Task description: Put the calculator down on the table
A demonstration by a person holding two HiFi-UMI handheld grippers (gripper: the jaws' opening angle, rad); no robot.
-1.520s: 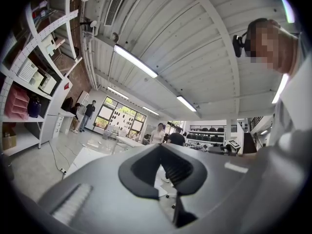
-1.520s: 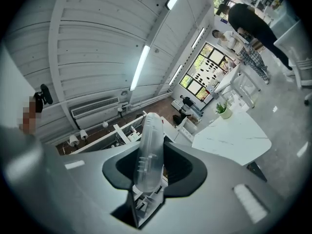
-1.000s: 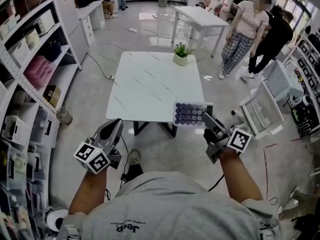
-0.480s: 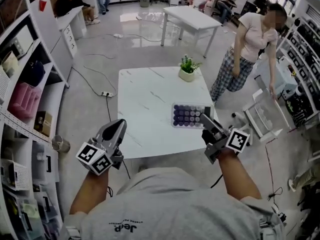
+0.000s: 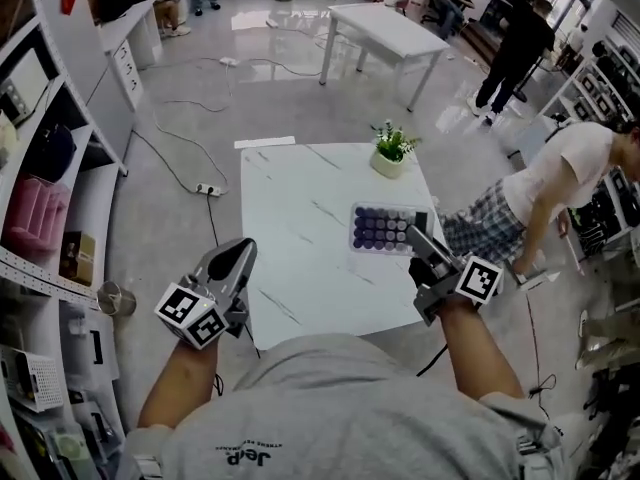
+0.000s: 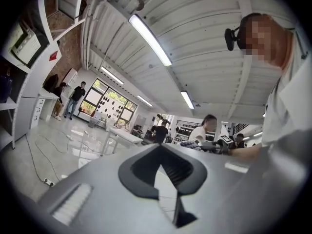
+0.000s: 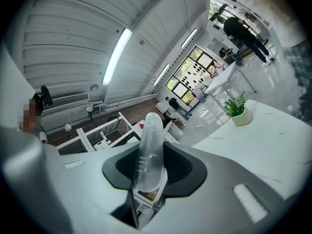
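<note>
Your right gripper (image 5: 422, 243) was clamped tight on the edge of the see-through plastic calculator with purple buttons (image 5: 383, 228). The calculator stuck out ahead of the fingers, buttons facing up and its long side running left to right. It hung over the right part of the white marble table (image 5: 290, 218) and did not seem to touch it, while your left gripper (image 5: 232, 260) was farther off, its jaws pressed together on nothing
</note>
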